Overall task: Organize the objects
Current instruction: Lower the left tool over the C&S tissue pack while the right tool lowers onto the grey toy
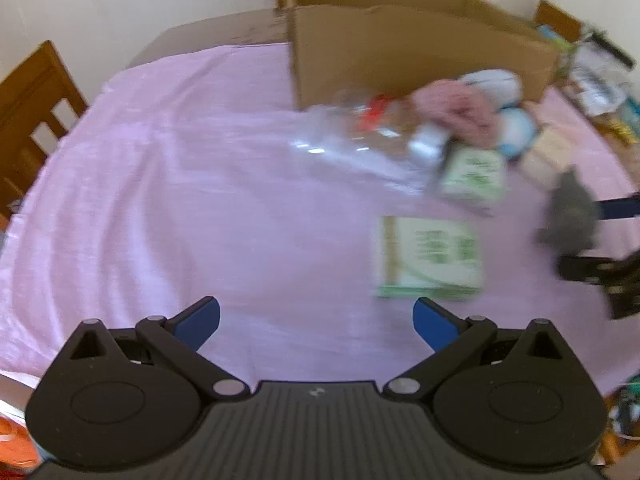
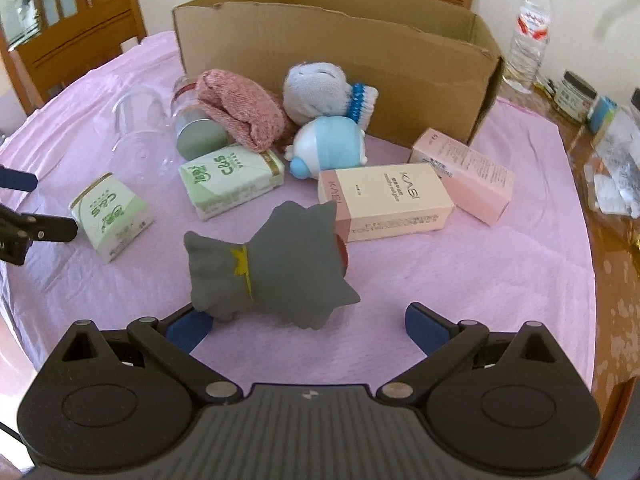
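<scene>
Grey plush cat [image 2: 272, 264] lies just ahead of my right gripper [image 2: 308, 326], jaws spread wide to straddle it; the cardboard box [image 2: 360, 48] waits behind. My left gripper [image 1: 316, 322] hovers agape, empty, over pink cloth [image 1: 180, 184].

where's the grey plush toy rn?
Right wrist view: grey plush toy lies on the pink cloth just ahead of the open right gripper, in front of the KASI box.
</scene>
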Available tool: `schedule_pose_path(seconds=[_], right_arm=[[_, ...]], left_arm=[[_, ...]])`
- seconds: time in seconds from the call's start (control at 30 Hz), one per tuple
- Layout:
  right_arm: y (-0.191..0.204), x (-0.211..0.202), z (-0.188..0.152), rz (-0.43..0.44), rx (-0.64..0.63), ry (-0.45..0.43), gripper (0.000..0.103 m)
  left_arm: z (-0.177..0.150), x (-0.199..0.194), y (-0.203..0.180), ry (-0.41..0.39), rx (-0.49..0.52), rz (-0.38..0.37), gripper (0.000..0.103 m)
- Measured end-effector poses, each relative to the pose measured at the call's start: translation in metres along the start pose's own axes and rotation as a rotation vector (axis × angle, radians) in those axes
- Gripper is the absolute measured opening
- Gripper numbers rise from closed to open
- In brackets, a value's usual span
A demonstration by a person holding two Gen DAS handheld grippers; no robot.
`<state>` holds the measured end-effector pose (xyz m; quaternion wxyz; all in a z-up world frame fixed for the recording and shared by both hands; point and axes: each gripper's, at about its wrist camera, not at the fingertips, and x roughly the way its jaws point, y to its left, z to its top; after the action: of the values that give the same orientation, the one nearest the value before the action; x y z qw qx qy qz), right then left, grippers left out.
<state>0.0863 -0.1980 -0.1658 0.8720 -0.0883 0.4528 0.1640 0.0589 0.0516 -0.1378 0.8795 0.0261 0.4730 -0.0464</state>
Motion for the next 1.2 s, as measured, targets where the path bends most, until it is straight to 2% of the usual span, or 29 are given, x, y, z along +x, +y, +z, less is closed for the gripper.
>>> schedule_pose_path(seconds=[0.07,0.17,0.33,0.4,0.63,0.83,1.03,1.1,1.2], right_arm=[[-0.001,0.0,0.0,0.008,-0.011,-0.006,0.103],[-0.003,0.001,0.0,0.02,-0.028,-0.009,0.103],[-0.004,0.001,0.001,0.041,-0.056,-0.014,0.103],[-0.005,0.0,0.001,0.049,-0.067,-0.017,0.103],[-0.007,-0.002,-0.003,0.068,-0.09,-0.033,0.103],[-0.008,-0.002,-0.002,0.069,-0.091,-0.031,0.103],[-0.003,0.001,0.005,0.077,-0.102,0.0,0.103],[0.002,0.001,0.008,0.086,-0.109,-0.011,0.103],[0.007,0.0,0.013,0.105,-0.117,-0.029,0.101]], left_arm=[[0.0,-0.003,-0.011,-0.01,-0.004,-0.045,0.102],[0.004,-0.001,-0.029,-0.029,0.001,-0.062,0.102],[0.01,0.013,-0.05,-0.024,0.015,-0.026,0.102],[0.011,0.018,-0.053,-0.01,0.009,0.013,0.103],[0.012,0.021,-0.053,-0.016,-0.03,0.022,0.101],[0.015,0.022,-0.058,-0.03,-0.017,0.004,0.094],[0.019,0.019,-0.06,-0.053,0.022,-0.019,0.079],[0.02,0.018,-0.057,-0.055,0.024,-0.02,0.073],[0.02,0.017,-0.053,-0.054,0.034,-0.028,0.071]])
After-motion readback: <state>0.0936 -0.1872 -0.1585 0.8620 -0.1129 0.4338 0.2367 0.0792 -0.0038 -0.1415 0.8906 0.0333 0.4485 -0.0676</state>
